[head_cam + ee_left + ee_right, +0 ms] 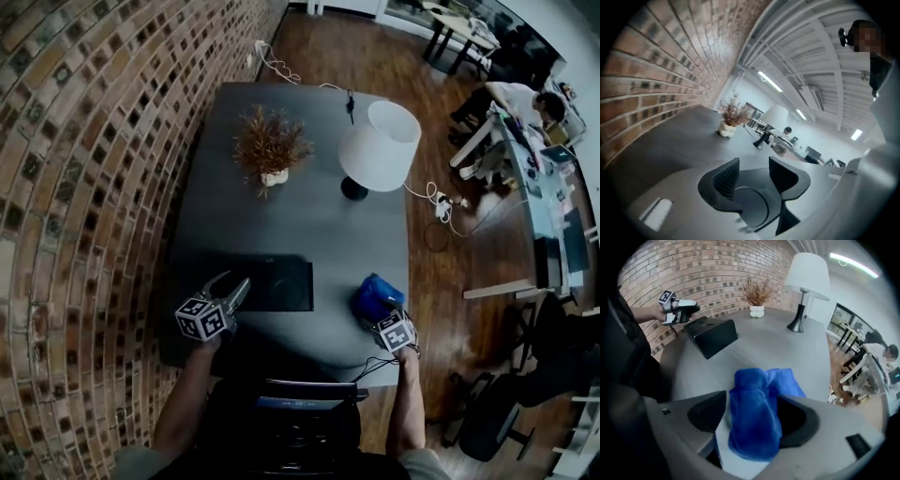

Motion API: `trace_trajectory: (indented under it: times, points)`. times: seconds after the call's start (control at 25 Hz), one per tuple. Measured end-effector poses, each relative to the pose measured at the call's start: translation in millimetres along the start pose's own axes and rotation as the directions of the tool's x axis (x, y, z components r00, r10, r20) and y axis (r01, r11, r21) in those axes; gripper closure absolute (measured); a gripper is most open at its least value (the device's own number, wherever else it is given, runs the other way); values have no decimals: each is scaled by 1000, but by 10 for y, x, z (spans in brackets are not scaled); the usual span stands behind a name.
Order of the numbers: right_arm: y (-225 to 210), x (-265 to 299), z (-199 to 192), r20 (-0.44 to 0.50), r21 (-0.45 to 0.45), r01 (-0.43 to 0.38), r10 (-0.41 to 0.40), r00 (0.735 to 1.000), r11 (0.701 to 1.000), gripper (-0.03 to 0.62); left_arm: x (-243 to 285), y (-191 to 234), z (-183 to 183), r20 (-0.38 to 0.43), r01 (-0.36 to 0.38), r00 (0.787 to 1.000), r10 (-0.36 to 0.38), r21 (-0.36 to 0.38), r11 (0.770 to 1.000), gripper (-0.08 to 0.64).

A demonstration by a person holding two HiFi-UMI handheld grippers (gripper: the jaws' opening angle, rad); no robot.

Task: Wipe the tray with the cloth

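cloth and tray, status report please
Left gripper open, empty, at left end of tray. Right gripper open, blue cloth between jaws, right of tray. Lamp and plant far back.

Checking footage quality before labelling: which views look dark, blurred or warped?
Head view: dim and dark at the corners, brick wall bowed by the wide lens, otherwise fairly sharp. Left gripper view: soft all over, fingers smeared, ceiling lights glaring. Right gripper view: well lit, cloth slightly blurred up close, lamp clearer, edges curved.
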State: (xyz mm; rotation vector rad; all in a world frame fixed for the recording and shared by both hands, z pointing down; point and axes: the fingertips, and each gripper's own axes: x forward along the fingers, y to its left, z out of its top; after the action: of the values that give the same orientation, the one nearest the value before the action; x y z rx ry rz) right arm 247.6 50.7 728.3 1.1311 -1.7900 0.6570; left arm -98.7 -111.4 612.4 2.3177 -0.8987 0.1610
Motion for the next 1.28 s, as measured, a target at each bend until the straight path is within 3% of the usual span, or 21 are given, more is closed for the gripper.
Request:
trace_trajectory:
  times: [0.08,0.16,0.24,0.32,0.4,0.56,0.68,0.8,0.84,0.92,0.96,1.0,1.04,1.12,1.2,1.24,1.28]
  points:
    - [164,-145,182,74,48,-28,24,997,998,168,-305,224,-37,69,-56,996,65,-128,990,347]
    - [406,-328,641,223,96,-129,105,969,987,163,-509,406,-195,108,-75,988,106,-263,962,347]
    - [770,-323,1168,359,122,-304,244,901,945,166,-595,504,-367,136,-74,982,132,-365,928,342]
    - [1089,-80,1515,397,124,-433,356,846,893,195,-584,500,-432,173,-46,976,129,-418,907,341]
    - [1224,245,1662,356,148,-486,412,839,861,262,-486,456,-374,200,-19,974,111,-413,910,341]
    - [1330,462,1697,307,258,-548,471,827,796,283,-356,449,-341,163,-54,978,129,-400,915,356]
    - [1383,406,1664,301,293,-532,451,840,795,285,-299,524,-303,131,-72,983,131,-381,922,371]
    - [1709,333,1519,266,287,-533,468,842,796,282,-179,713,-130,97,-114,984,147,-290,950,360]
    - [1897,281,1440,253,274,-566,510,822,777,284,-96,780,-21,99,-103,986,132,-258,961,354]
    - [2216,150,1311,240,244,-656,611,754,714,302,101,866,230,129,-24,990,57,-243,970,343]
    - [2259,77,1304,254,232,-683,635,730,693,376,150,877,341,153,13,988,27,-257,966,339]
    - [2197,-1,1351,286,223,-686,626,725,692,390,134,877,408,169,25,985,22,-270,963,341]
    - [2040,-76,1441,329,216,-666,589,738,713,390,59,868,411,173,7,984,43,-278,961,353]
    - [1605,-135,1652,386,204,-580,480,788,788,390,-137,797,216,146,-54,984,100,-288,956,368]
    - [1324,39,1721,341,176,-493,417,842,852,388,-225,589,-120,109,-48,990,88,-322,945,368]
    - [1298,183,1684,300,167,-482,422,856,860,380,-214,464,-272,102,-22,993,62,-349,937,368]
    - [1339,321,1625,264,169,-500,449,853,850,378,-181,349,-373,106,6,994,37,-371,929,367]
